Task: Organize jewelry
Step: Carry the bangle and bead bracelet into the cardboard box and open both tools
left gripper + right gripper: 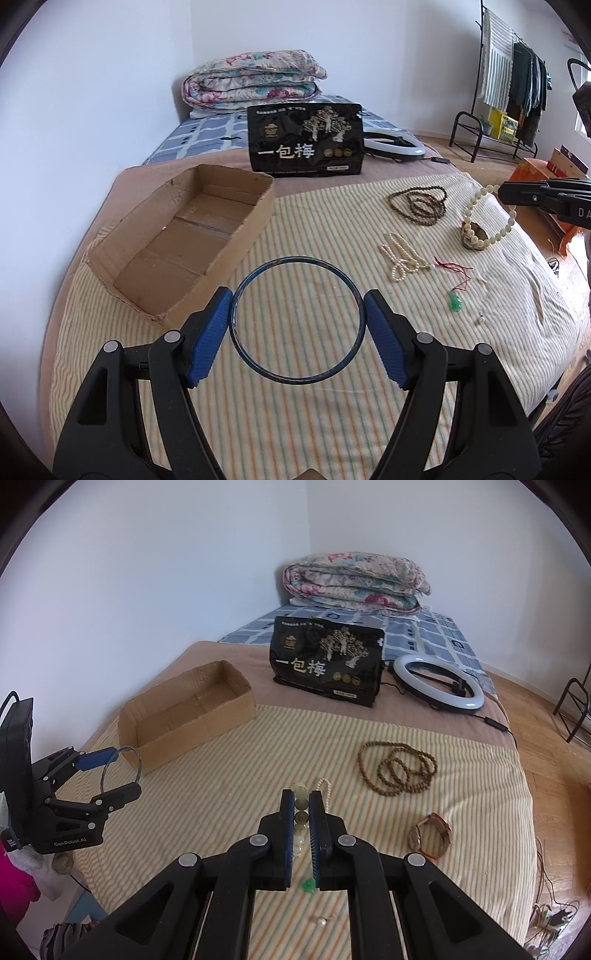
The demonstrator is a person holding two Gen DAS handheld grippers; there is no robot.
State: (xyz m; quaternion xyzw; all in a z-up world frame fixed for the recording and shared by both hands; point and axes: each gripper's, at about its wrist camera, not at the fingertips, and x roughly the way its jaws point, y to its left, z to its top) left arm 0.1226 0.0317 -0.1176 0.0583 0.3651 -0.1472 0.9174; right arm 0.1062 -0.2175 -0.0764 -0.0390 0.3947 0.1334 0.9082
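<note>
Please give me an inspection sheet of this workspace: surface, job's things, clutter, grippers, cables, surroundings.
Surface: striped cloth on a bed.
Job's things: empty box; brown beads, pearl strand, watch and green pendant lie on the cloth.
Clutter: black bag, ring light.
Grippers: left gripper holds a blue bangle by its sides; right gripper is shut on a pale bead bracelet.
Cables: light's cord; wires on floor.
Surroundings: folded quilt, clothes rack, white walls.
</note>
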